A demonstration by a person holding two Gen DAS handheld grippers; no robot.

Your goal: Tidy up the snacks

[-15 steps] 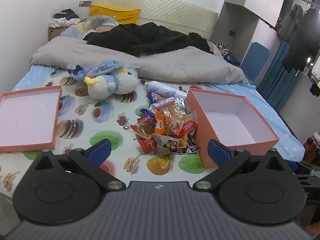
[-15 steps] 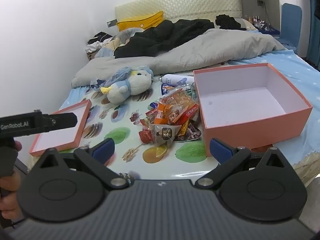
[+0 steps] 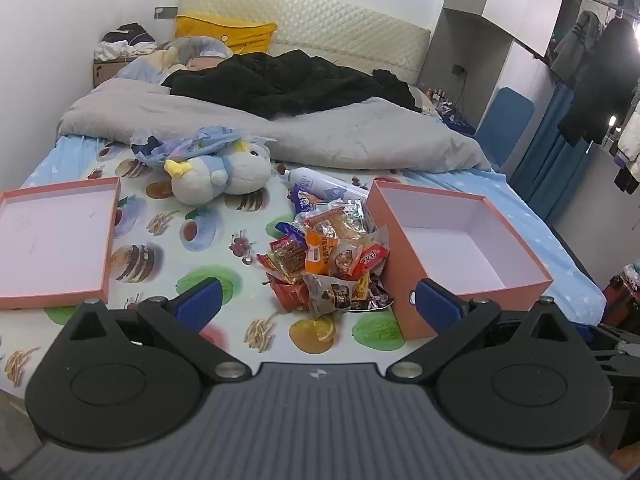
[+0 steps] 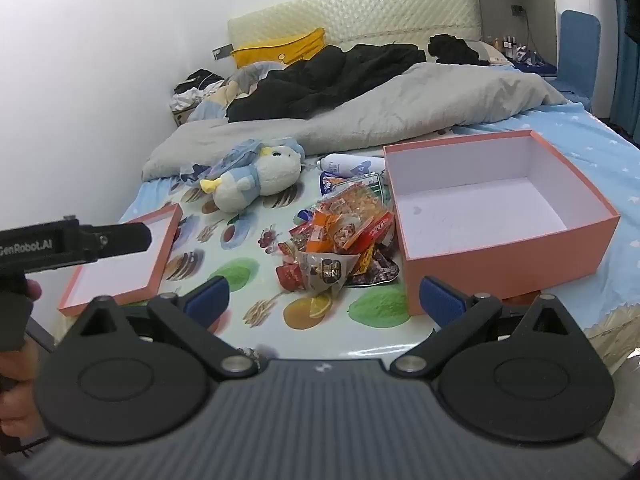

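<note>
Snack pile (image 3: pixel 328 256): the wrappers are all lying heaped together on the bed (image 3: pixel 168 240), towards its near edge, pressing up against the left wall of the open box; nothing is being lifted out of the heap.
Pink box (image 4: pixel 500 216): it is sitting open near the bed's near right corner, showing a bare white floor, so not one snack is inside.
Lid (image 3: pixel 56 240): it is resting upside down at the bed's left edge, well apart from the box, also holding nothing.
Left gripper (image 3: pixel 316 306): it is hanging over the near edge with jaws spread wide, released, nothing between its blue pads.
Right gripper (image 4: pixel 324 298): it is also hovering wide apart and carrying nothing, aiming down at the heap's near side.
Bottle (image 3: pixel 324 186): it is lying on its side behind the heap, beside the plush toy (image 3: pixel 224 176).
Progress: by my read, the sorting is only beginning, with the box ready and every packet waiting to go in.
Left to do: judging by the heap, each snack is needing a pick and a drop into the box.
</note>
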